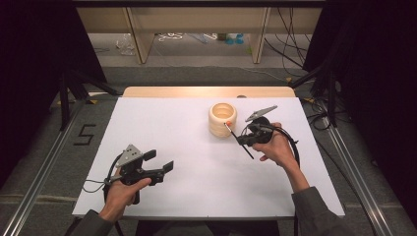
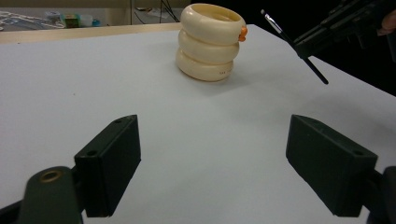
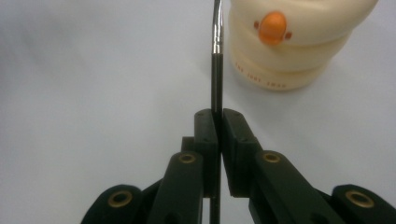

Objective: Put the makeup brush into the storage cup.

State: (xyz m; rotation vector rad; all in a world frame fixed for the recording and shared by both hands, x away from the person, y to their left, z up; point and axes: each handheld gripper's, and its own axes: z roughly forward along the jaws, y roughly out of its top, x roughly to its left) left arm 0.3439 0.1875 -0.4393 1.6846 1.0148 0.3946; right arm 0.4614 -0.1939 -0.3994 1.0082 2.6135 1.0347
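Note:
A cream pot [image 1: 223, 119] built of three stacked rings, with a small orange beak on its side, stands upright on the white board [image 1: 172, 132] at the back right of centre. My right gripper [image 1: 242, 139] is shut on a thin black brush [image 1: 236, 135] just to the pot's right. The brush tip slants up toward the beak. In the right gripper view the jaws [image 3: 218, 114] pinch the brush [image 3: 217, 74] with the pot [image 3: 289, 51] close ahead. My left gripper [image 1: 160, 161] rests open at the front left, nothing between its jaws [image 2: 215, 135]; it faces the pot [image 2: 210, 42] and brush [image 2: 294, 44].
The white board lies on a wooden table whose far edge [image 1: 206, 91] shows behind it. Beyond stand pale shelf legs [image 1: 137, 34] and loose cables [image 1: 290, 49] on the floor. Metal rails [image 1: 44, 167] run along both sides, with a "5" mark [image 1: 84, 133] at the left.

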